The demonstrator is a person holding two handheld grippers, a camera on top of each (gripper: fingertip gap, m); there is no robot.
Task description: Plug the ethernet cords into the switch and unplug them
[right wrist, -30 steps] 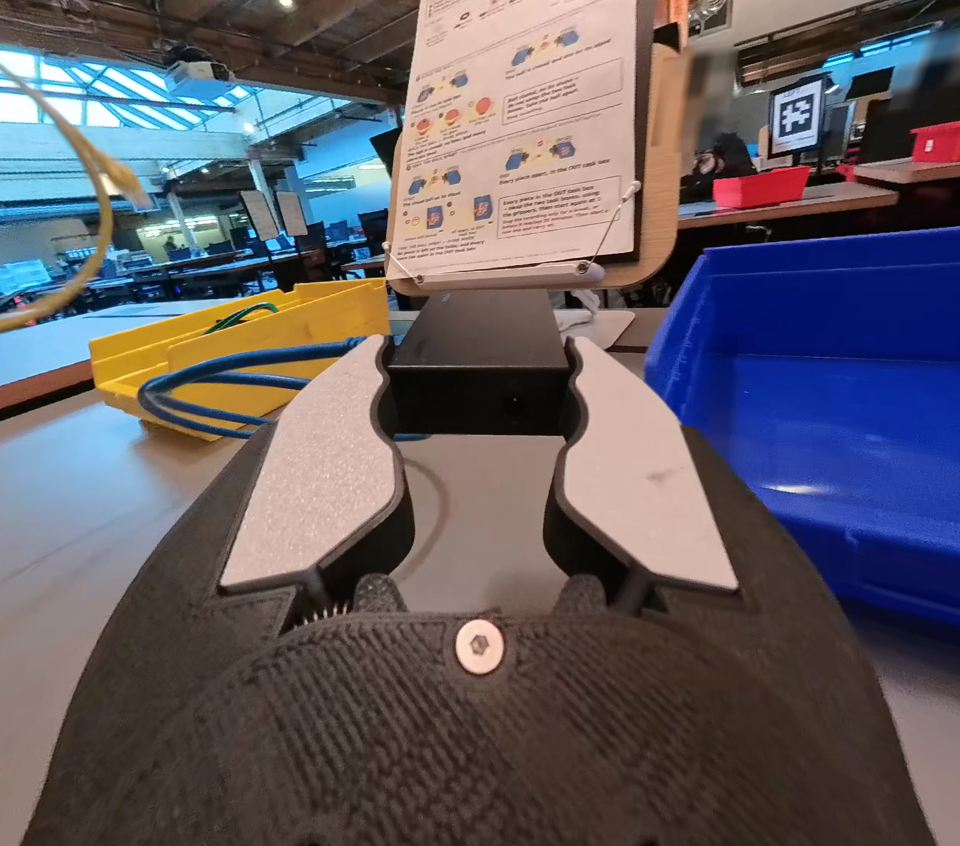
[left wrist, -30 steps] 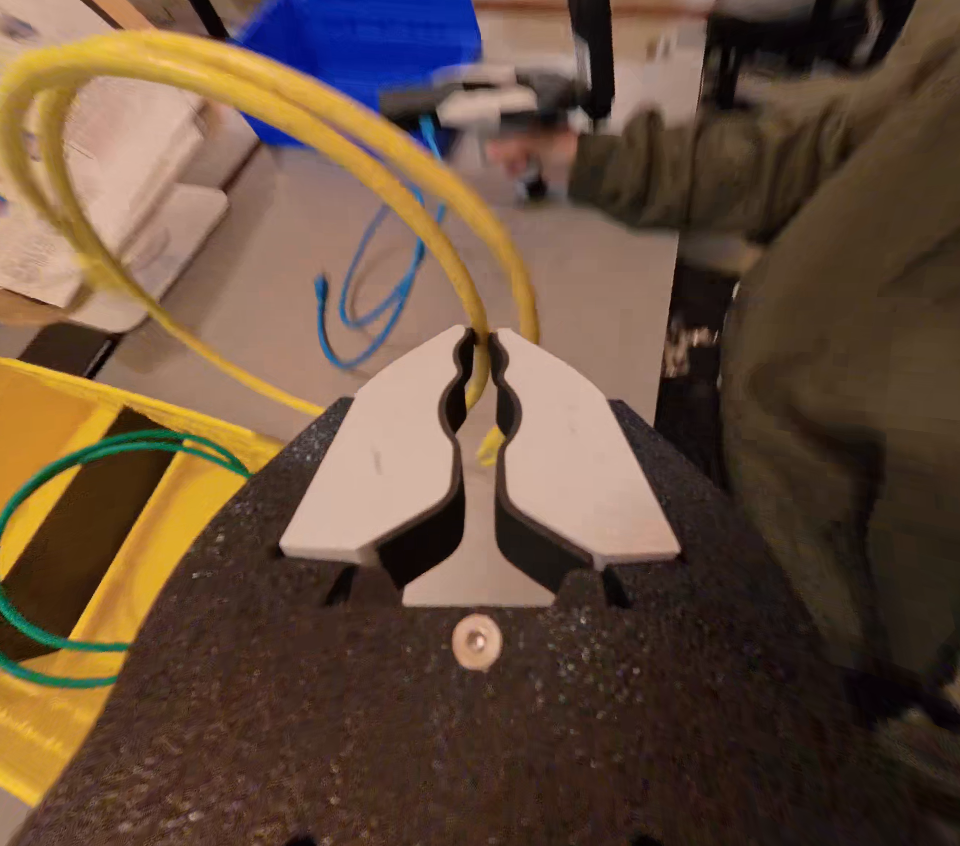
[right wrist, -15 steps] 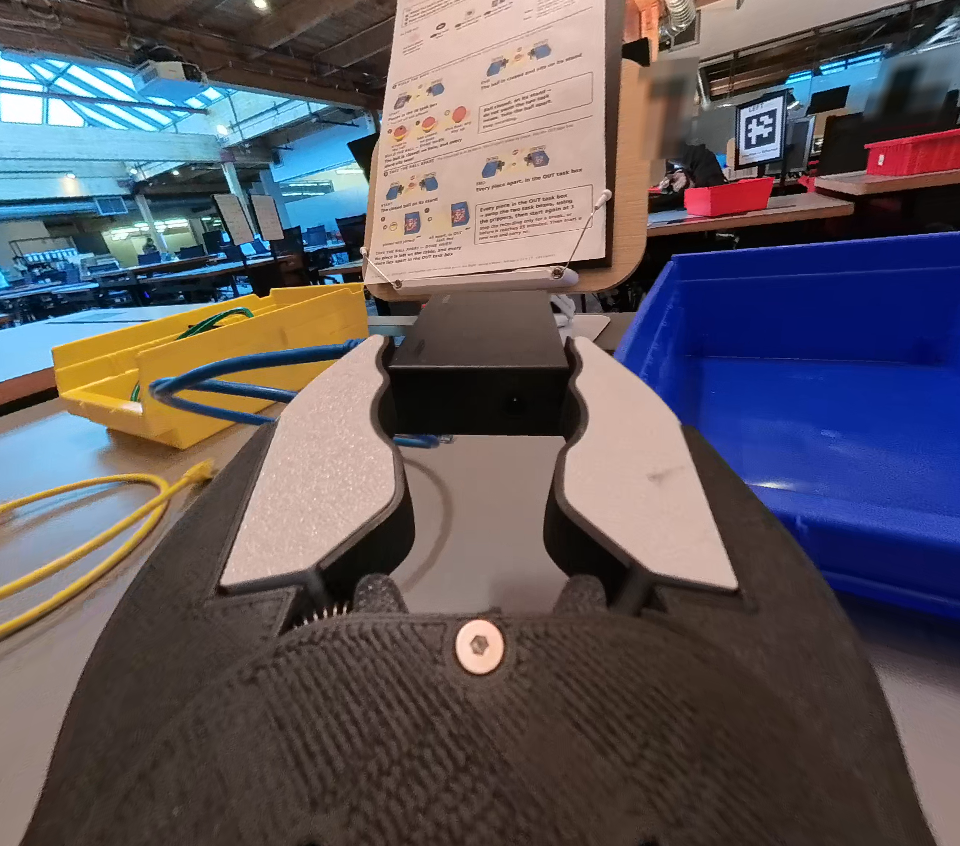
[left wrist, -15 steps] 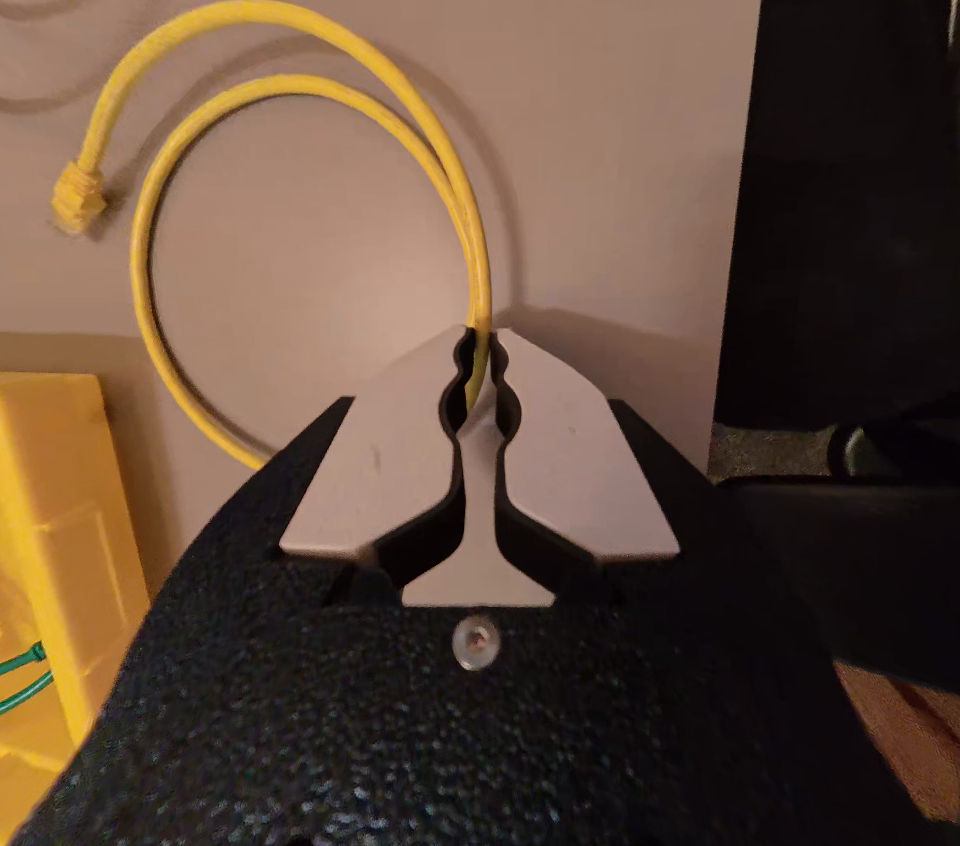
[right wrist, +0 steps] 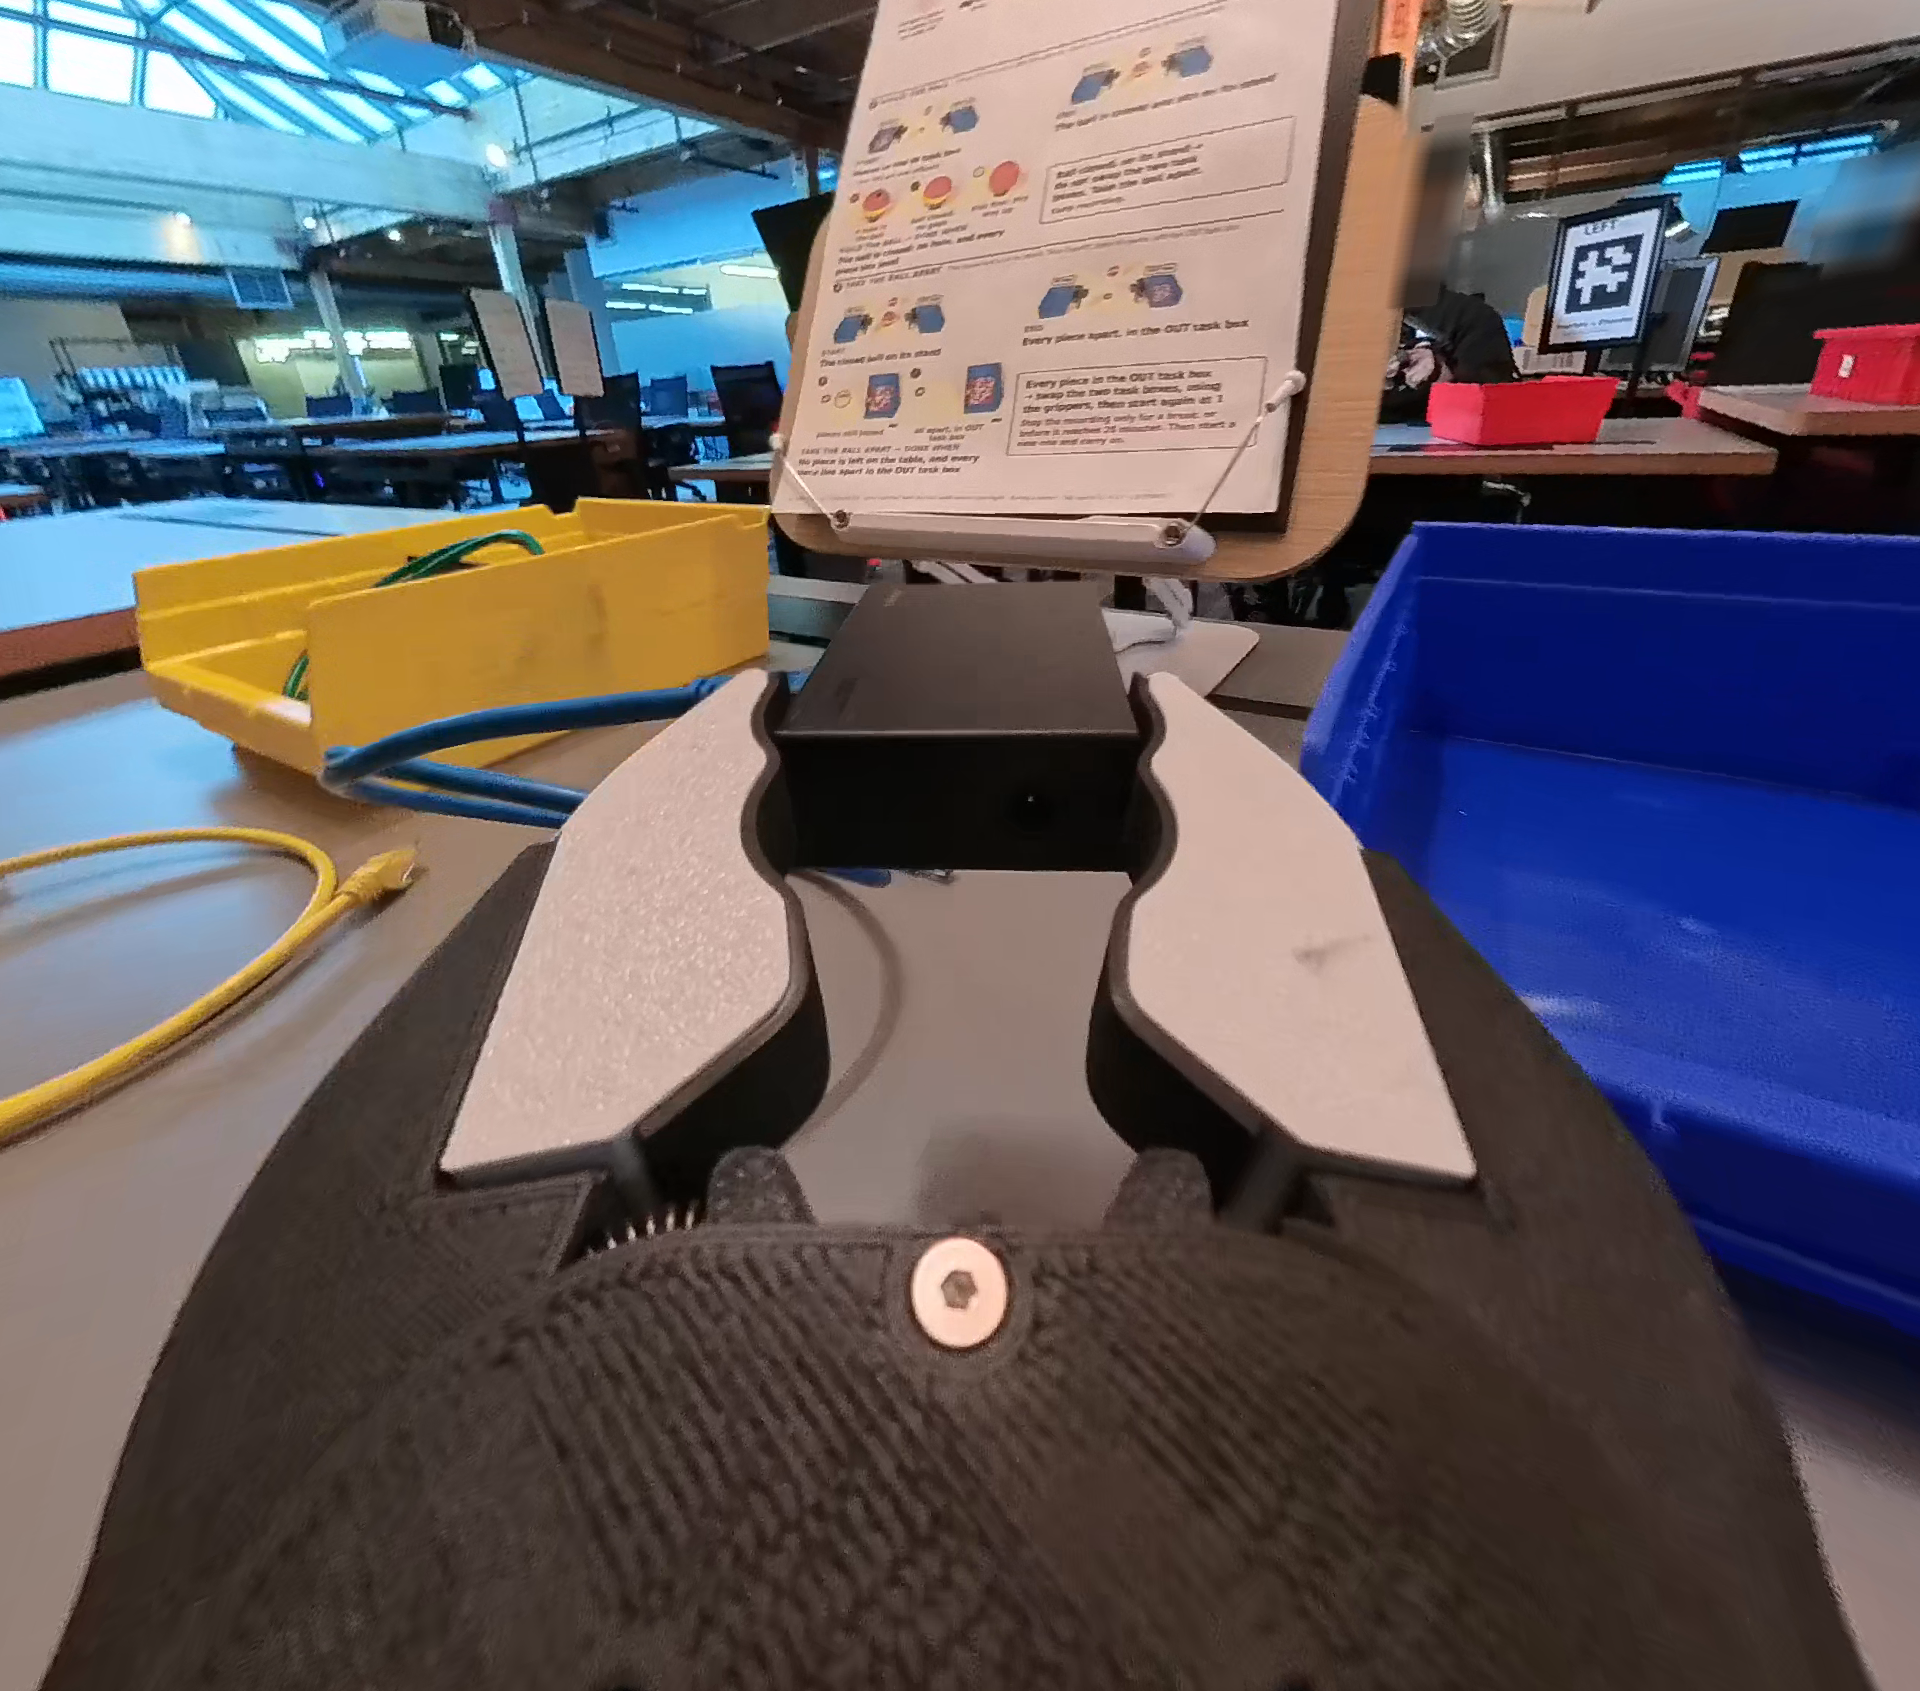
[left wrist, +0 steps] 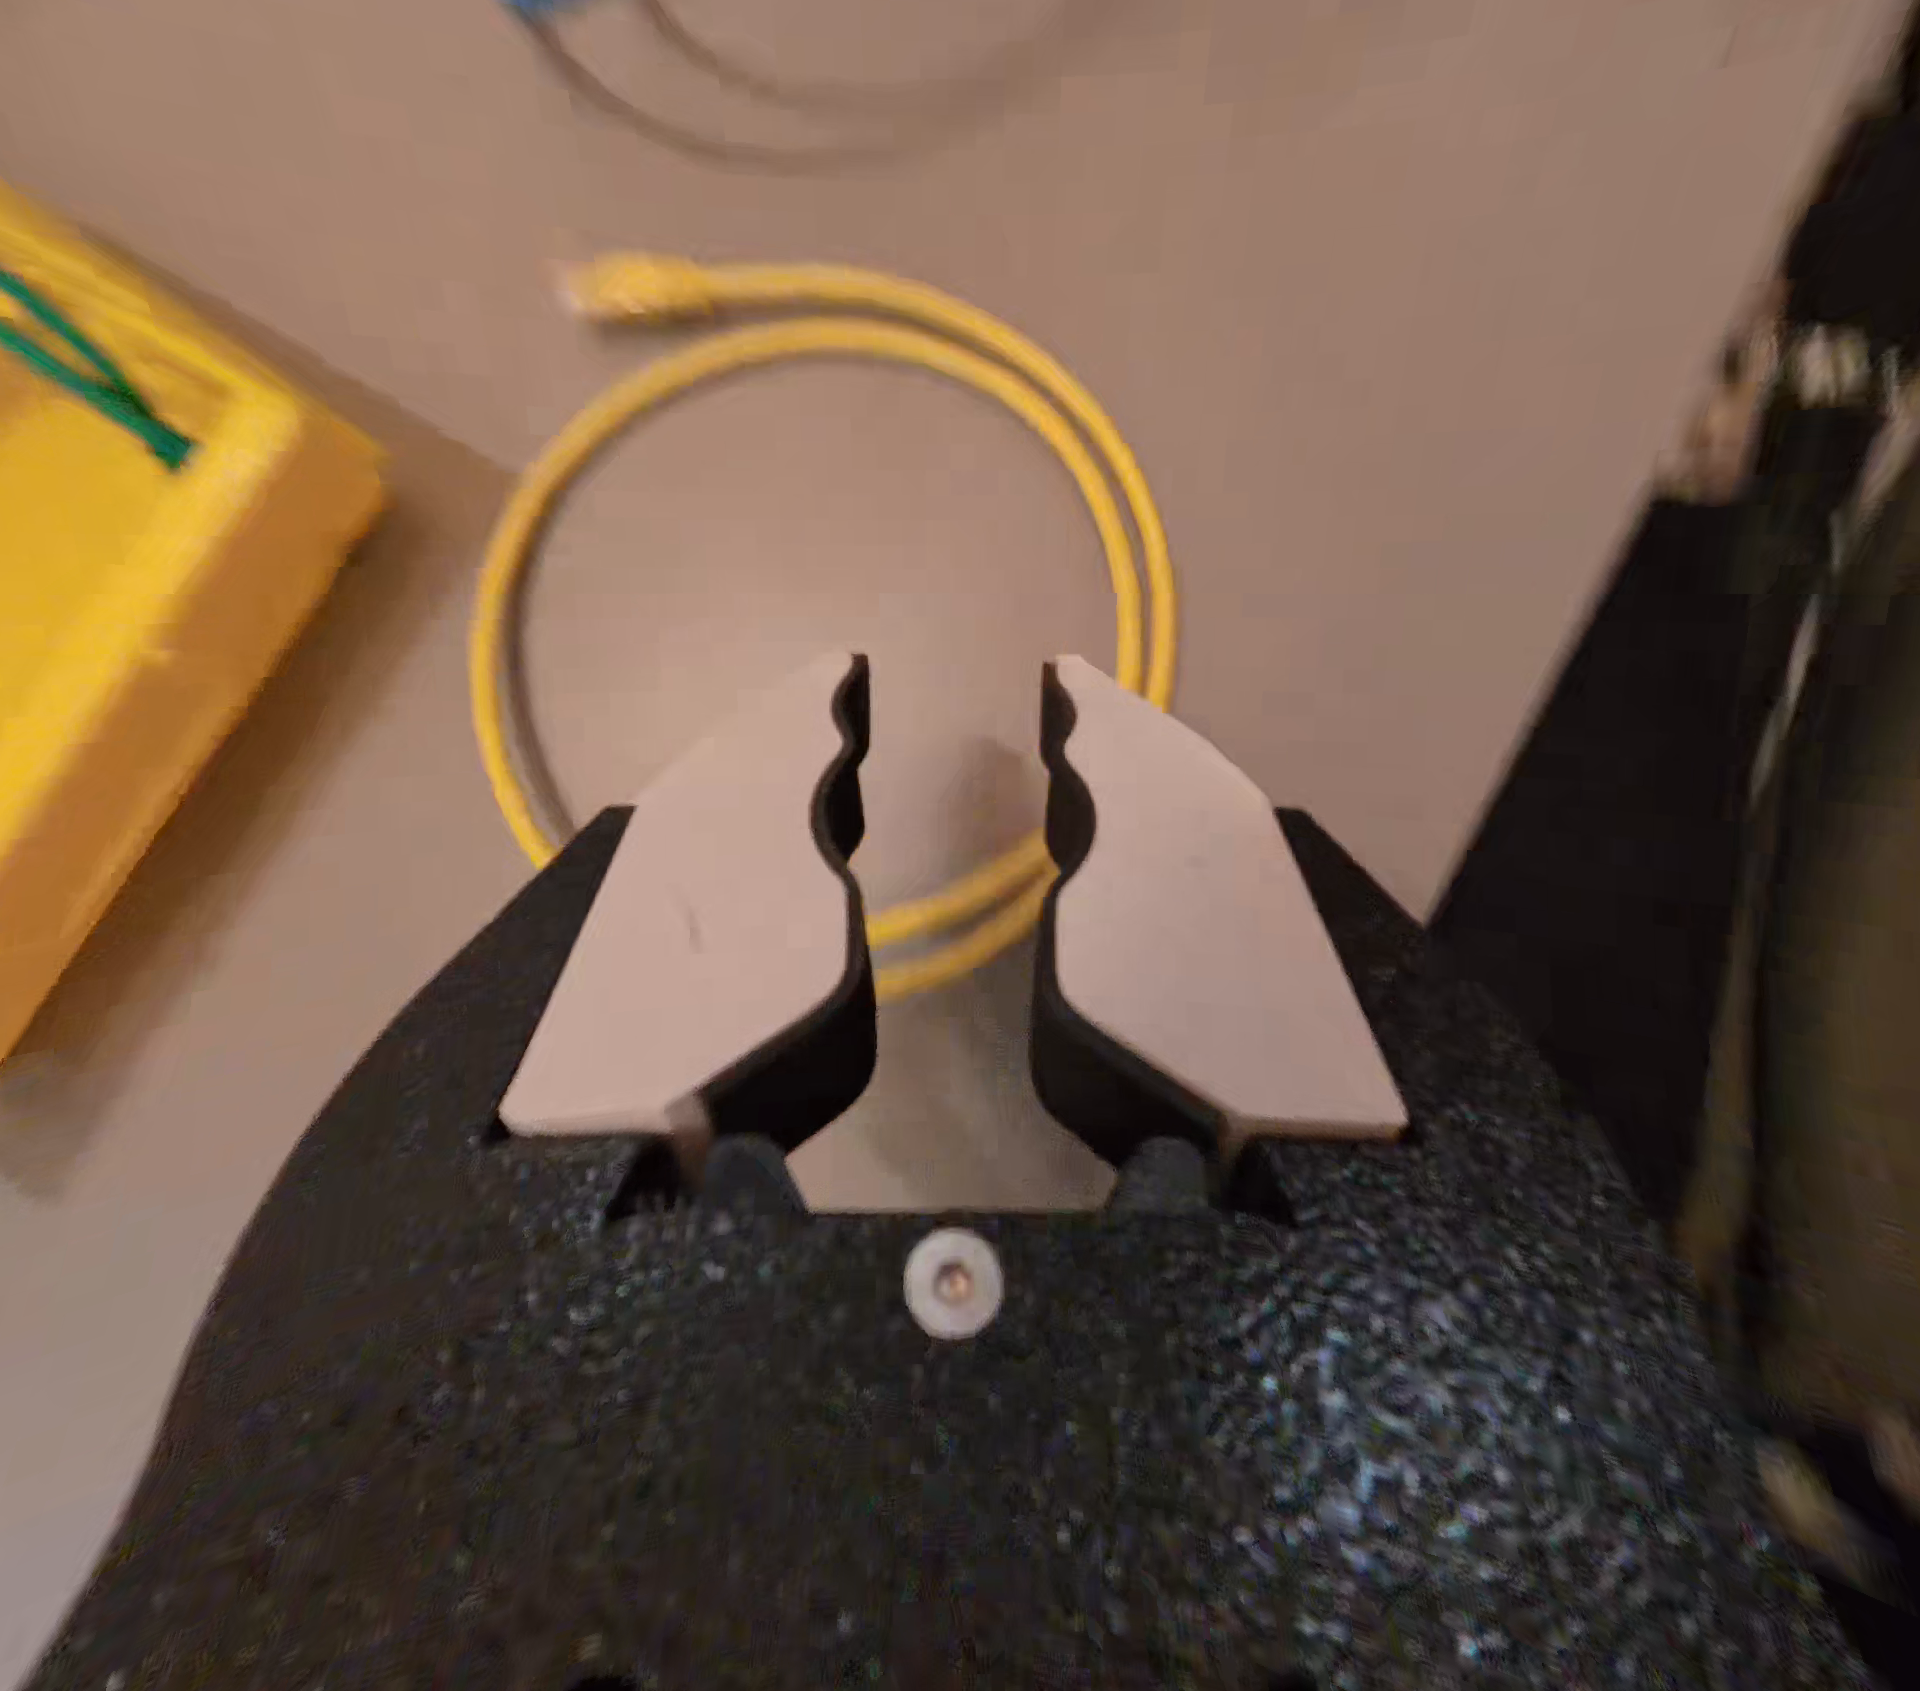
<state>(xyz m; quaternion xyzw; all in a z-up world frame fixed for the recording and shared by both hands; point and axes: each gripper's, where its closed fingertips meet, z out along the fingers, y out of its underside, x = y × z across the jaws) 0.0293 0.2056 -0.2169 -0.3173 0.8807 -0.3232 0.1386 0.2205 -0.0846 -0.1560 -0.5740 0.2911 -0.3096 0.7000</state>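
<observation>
Here the right gripper (right wrist: pixel 961 701) has its jaws clamped on the black switch (right wrist: pixel 961 711), which sits on the table (right wrist: pixel 125 1226). The left gripper (left wrist: pixel 954 673) hangs over the table with jaws narrowly parted and empty; the yellow cord (left wrist: pixel 831 519) lies coiled beneath them, its plug at 11 o'clock. From the switch, a blue cord (right wrist: pixel 468 753) trails toward 9 o'clock. Behind it the yellow bin (right wrist: pixel 499 633) holds a green cord (right wrist: pixel 457 552). At 3 o'clock the blue bin (right wrist: pixel 1662 810) shows only its bare floor. A paper stand (right wrist: pixel 1081 207) rises at 12 o'clock.
</observation>
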